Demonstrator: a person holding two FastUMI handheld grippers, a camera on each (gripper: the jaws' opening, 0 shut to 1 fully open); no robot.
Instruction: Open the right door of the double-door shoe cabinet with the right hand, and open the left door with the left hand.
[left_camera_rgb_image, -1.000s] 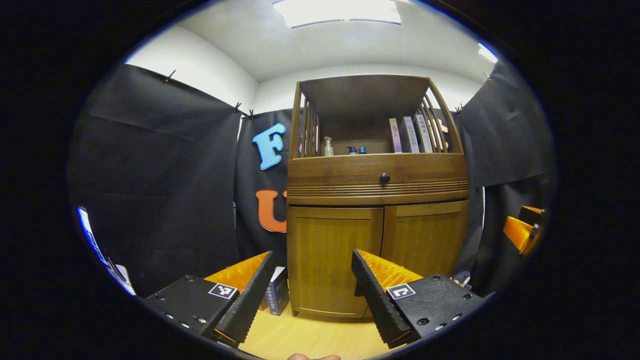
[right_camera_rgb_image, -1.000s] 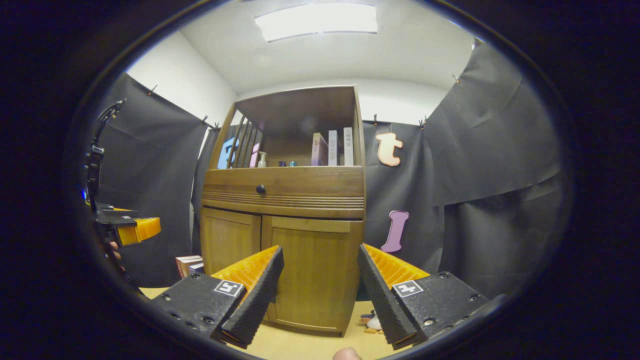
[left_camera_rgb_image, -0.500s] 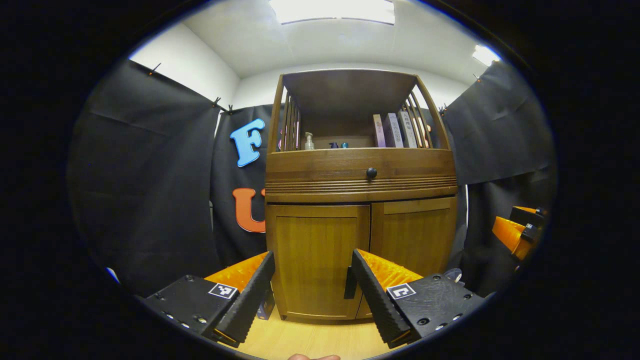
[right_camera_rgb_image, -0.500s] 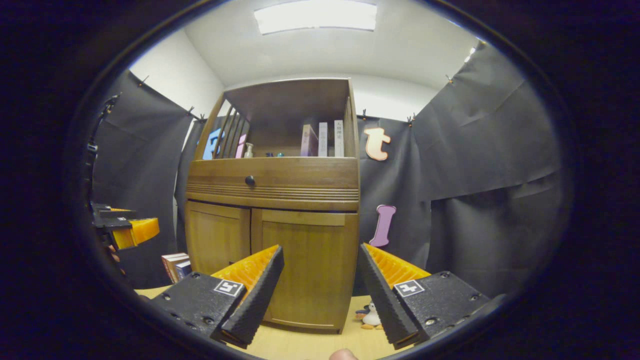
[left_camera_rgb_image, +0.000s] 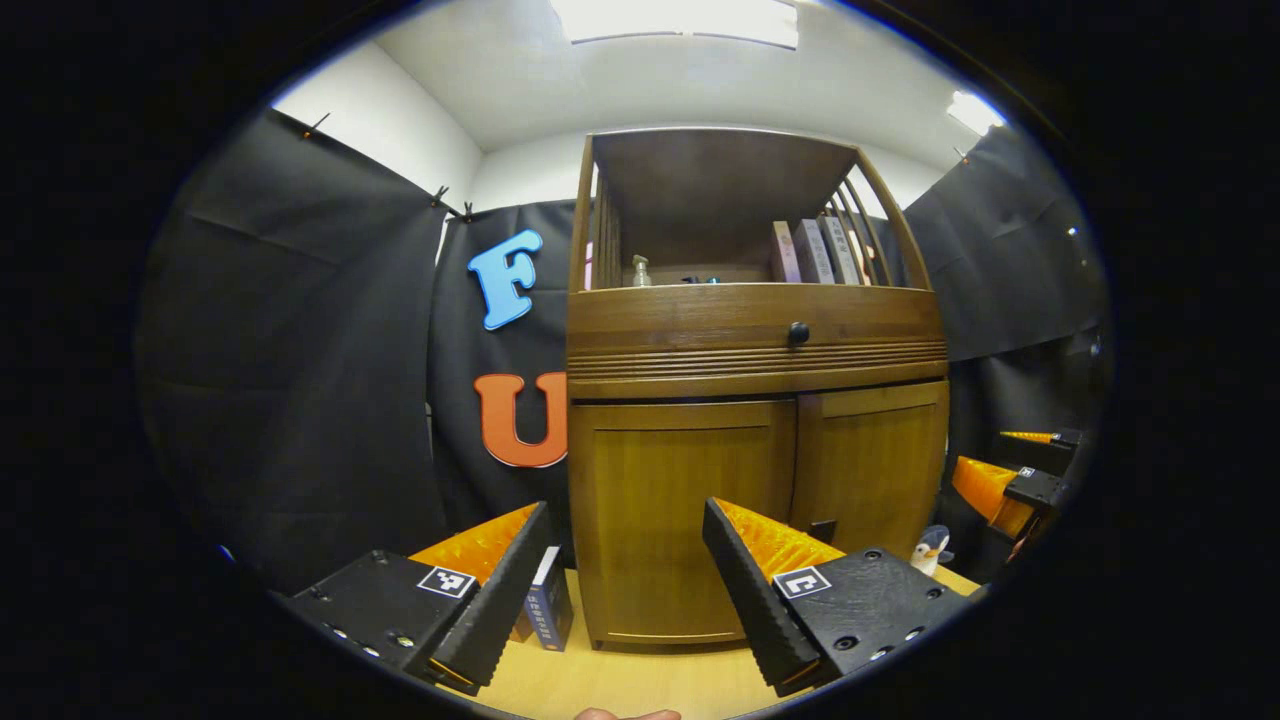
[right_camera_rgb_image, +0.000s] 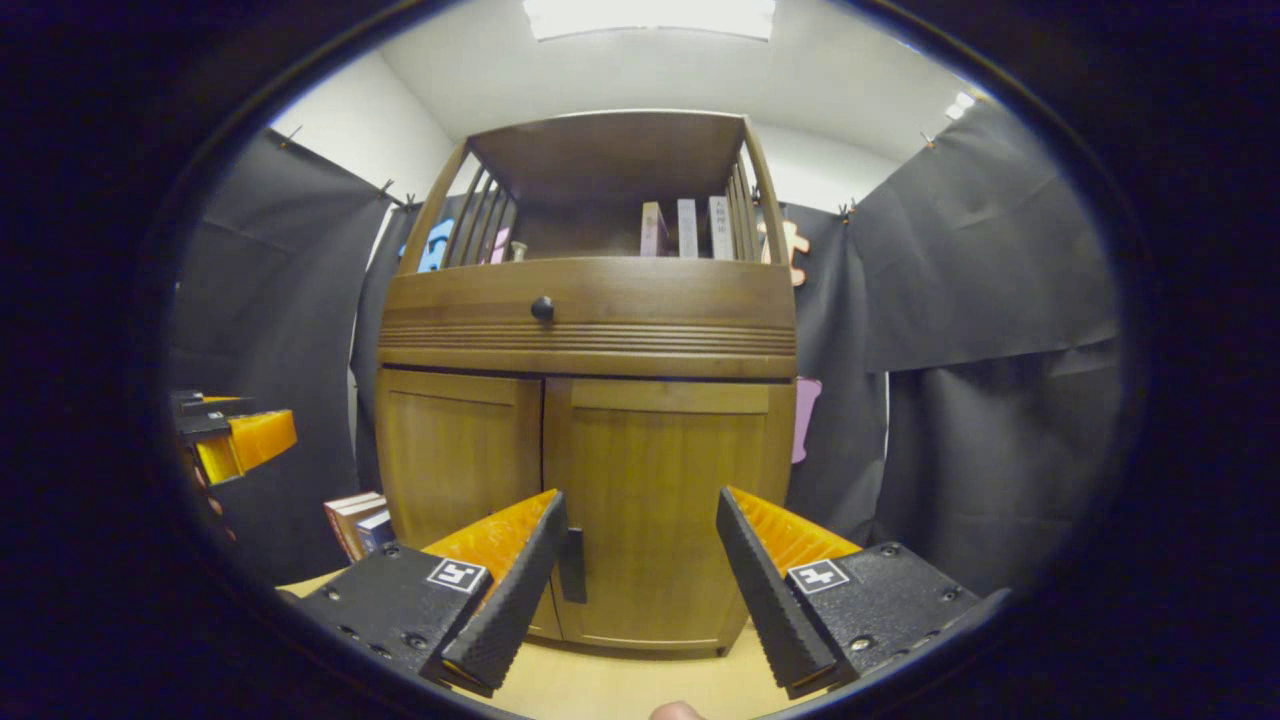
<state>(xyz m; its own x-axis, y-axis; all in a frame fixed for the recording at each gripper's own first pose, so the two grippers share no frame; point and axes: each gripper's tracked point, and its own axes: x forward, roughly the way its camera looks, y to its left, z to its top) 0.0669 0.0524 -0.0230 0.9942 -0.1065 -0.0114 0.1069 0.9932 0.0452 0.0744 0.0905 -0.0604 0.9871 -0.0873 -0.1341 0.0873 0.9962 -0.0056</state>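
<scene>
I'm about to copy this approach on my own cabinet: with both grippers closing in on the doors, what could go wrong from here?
The right door's dark handle sits beside the right gripper's near finger, not between the open fingers, so closing now could miss it. The two door handles lie close to the centre seam, so the left gripper and the right one may crowd each other. Books stand on the floor by the left door; a wide swing might hit them.

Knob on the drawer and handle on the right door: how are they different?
The knob is round; the handle is a long upright bar. The knob sits high on the drawer front; the handle sits low on the right door, by its inner edge. The knob shows whole; the handle is partly hidden behind one of the right gripper's fingers. Both are dark on brown wood.
</scene>
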